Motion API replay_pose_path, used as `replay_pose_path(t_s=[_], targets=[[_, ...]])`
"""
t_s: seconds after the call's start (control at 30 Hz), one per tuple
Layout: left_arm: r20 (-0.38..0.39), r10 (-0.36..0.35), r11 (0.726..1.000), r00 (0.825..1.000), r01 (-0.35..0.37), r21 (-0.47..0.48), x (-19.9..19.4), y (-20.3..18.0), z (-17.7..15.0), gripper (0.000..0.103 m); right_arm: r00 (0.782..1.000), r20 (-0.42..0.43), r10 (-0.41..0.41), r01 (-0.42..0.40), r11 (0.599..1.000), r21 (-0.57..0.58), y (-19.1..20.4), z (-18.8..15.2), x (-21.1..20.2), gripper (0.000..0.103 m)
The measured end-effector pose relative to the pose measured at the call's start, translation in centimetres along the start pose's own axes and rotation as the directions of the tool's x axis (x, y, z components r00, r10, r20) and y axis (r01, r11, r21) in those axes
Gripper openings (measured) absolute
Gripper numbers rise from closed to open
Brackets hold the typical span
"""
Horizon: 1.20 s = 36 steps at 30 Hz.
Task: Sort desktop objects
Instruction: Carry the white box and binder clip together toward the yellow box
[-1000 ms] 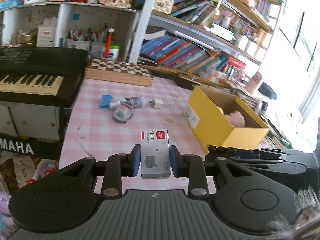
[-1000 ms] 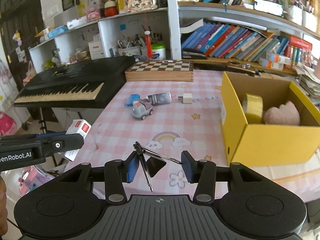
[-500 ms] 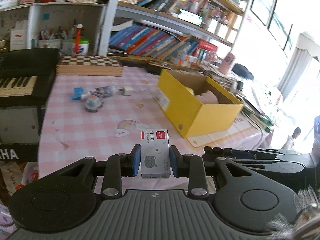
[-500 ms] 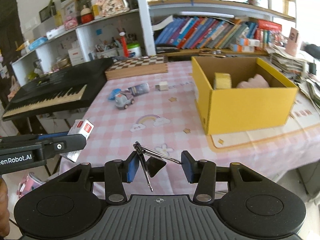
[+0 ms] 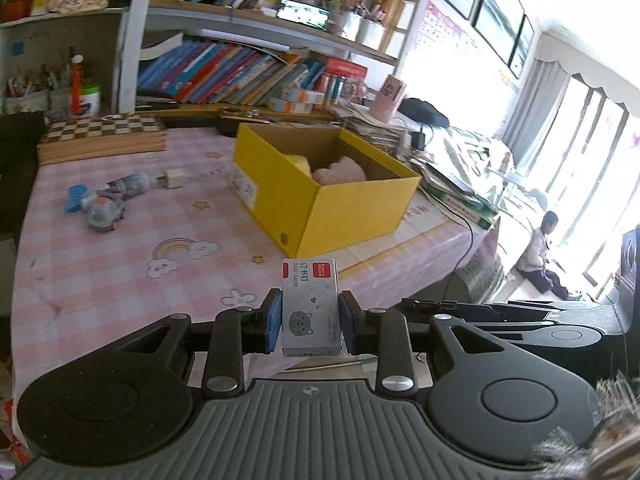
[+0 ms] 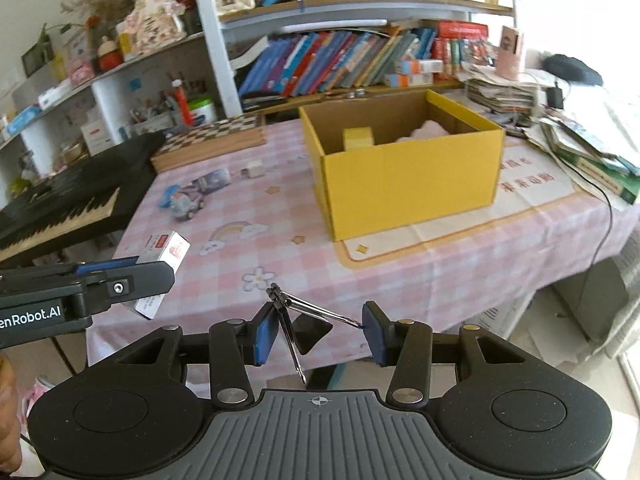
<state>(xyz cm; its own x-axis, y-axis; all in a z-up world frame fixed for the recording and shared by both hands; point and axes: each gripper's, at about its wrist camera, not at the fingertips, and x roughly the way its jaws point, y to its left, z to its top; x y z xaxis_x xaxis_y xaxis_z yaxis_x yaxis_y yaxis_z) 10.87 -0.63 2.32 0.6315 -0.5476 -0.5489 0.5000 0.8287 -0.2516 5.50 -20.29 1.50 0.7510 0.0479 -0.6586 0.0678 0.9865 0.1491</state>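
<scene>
A: Left gripper (image 5: pixel 311 322)?
B: Clamped on the staple box (image 5: pixel 311 307), upright between the pads, cat print facing the camera. Yellow carton (image 5: pixel 344 216) at 12 o'clock on the pink checked tablecloth (image 5: pixel 120 264).
A: Right gripper (image 6: pixel 320 330)?
B: Narrow, closed on a black binder clip (image 6: pixel 308 330); its wire handles splay out, one touching the right pad.
A: Loose items?
B: Toy car (image 5: pixel 105 214), tube and white plug (image 5: pixel 174 179) at 10 o'clock, well apart from the carton. Chessboard (image 5: pixel 102 136) behind them.
</scene>
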Motion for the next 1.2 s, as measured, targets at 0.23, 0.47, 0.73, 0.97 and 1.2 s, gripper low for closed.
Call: replay_pose_path(t_s=[0.23,0.47,0.73,0.97,1.2], targets=[[-0.020,-0.026,0.999,0.999,0.027,0.033,1.3,-1.6,0.4,0.028,1.000,-0.005,-0.018,0.018,0.999,0.028,-1.8,0.1,0.0,0.046],[-0.048,-0.030,0.999,0.998,0.032,0.042,3.1,-2.9,1.0,0.028,1.000,-0.023,-0.014,0.015,0.999,0.037,-3.6,0.7,0.8,0.046],[-0.061,-0.047,0.996,0.997,0.051,0.066,6.1,-5.3,2.7,0.028,0.999,-0.015,-0.031,0.032,0.998,0.054,-6.9,2.4,1.5,0.046],[-0.073,-0.058,0.996,0.996,0.063,0.067,9.2,-7.5,3.7,0.028,0.999,-0.033,-0.036,0.038,0.998,0.052,-9.9,3.7,2.7,0.046],[-0.076,-0.036,0.998,0.996,0.039,0.040,12.0,-9.1,4.5,0.028,0.998,-0.054,-0.018,0.020,0.999,0.032,-12.8,5.2,4.3,0.046]])
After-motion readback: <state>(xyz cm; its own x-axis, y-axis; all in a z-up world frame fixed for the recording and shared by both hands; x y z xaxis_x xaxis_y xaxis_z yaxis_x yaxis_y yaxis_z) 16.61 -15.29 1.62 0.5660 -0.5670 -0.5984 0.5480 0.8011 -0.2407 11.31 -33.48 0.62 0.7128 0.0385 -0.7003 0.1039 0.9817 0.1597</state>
